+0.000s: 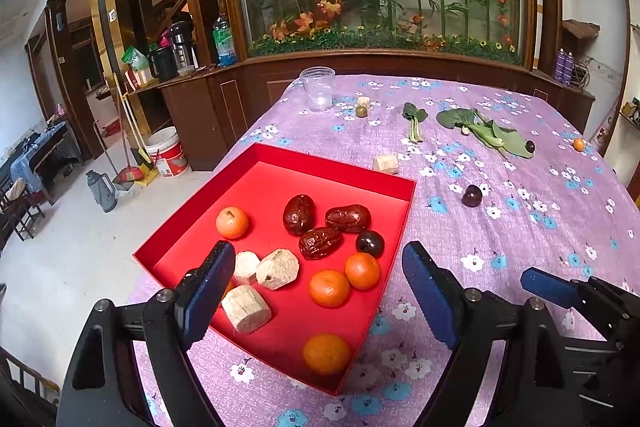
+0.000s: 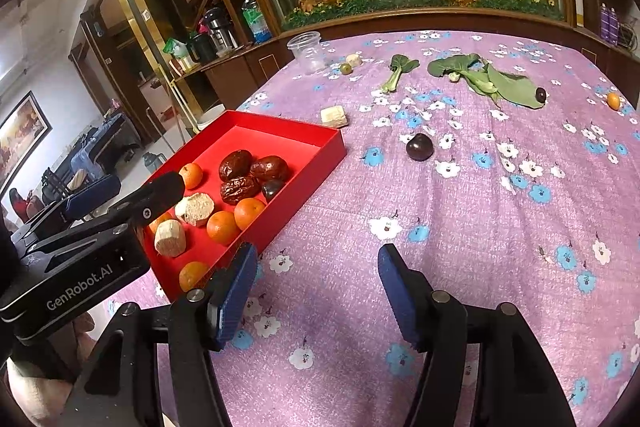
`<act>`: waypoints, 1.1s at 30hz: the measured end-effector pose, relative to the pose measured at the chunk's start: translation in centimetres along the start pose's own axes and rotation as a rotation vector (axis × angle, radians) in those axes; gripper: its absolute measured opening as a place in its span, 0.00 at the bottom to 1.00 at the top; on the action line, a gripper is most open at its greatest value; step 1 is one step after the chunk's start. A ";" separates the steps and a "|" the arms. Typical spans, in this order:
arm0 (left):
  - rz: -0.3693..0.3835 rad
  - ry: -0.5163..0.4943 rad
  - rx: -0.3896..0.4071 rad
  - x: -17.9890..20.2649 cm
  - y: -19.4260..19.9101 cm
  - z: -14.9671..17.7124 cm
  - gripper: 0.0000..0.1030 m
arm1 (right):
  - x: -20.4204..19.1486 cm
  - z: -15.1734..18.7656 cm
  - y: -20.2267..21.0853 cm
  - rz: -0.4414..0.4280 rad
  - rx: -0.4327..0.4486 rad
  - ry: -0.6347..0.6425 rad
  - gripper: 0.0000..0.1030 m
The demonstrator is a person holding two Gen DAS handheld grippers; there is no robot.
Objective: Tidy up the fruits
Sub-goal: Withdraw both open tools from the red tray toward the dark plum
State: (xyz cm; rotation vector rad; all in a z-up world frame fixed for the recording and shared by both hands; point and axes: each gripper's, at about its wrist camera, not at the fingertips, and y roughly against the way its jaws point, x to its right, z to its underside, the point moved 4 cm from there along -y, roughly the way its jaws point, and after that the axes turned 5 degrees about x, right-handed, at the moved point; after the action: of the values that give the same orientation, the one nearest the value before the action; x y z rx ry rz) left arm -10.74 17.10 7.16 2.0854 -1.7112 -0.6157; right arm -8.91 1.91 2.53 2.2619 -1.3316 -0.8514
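Two grippers up and both empty. My left gripper (image 1: 318, 267) hangs over the near end of the red tray (image 1: 280, 157), jaws spread wide, nothing between the blue pads. My right gripper (image 2: 316, 267) sits over bare purple floral tablecloth (image 2: 500, 227) just right of the tray, jaws parted at a middling width, nothing held either.

In the tray I count four small oranges showing whole in the left wrist view: one by the left wall (image 1: 232, 223), a pair side by side (image 1: 329, 287), (image 1: 362, 271), and one in the near corner (image 1: 327, 353). A sliver of orange peeks out behind my left finger; I can't tell what it is. Three wrinkled red dates (image 1: 320, 242) cluster in the middle, touching each other, with a dark plum (image 1: 370, 242) just beside them. Three pale cut chunks (image 1: 277, 269) lie on the tray's near left.

Out on the cloth, a dark plum (image 2: 419, 146) sits well apart from the tray, ahead of my right gripper. A pale chunk (image 2: 334, 115) rests just past the tray's far corner. Farther back are a clear plastic cup (image 2: 306, 51), a small green fruit (image 2: 345, 68) beside another pale piece (image 2: 353, 60), leafy greens (image 2: 480, 75) with a dark fruit (image 2: 541, 94) on one leaf, and a lone orange (image 2: 613, 100) near the far right edge.
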 end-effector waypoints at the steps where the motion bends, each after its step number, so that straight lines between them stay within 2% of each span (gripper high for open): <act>1: 0.001 0.000 -0.001 0.0 -0.1 0.1 0.82 | 0.0 0.0 0.0 0.001 -0.001 0.000 0.66; 16: 0.041 0.000 -0.032 0.4 -0.8 0.4 0.82 | 1.2 0.0 0.0 0.018 -0.001 -0.015 0.66; 25: 0.130 0.031 -0.115 1.4 -3.6 0.7 0.82 | 7.8 -1.2 1.2 0.142 0.018 -0.083 0.66; 33: 0.272 0.021 -0.154 5.5 -6.0 -1.0 0.82 | 13.2 -4.1 2.0 0.236 0.019 -0.056 0.66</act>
State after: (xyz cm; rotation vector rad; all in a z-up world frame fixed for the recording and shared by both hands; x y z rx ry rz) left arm -4.37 12.86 4.21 1.7118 -1.8309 -0.6162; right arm -2.62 -10.51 2.66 2.0549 -1.5987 -0.8269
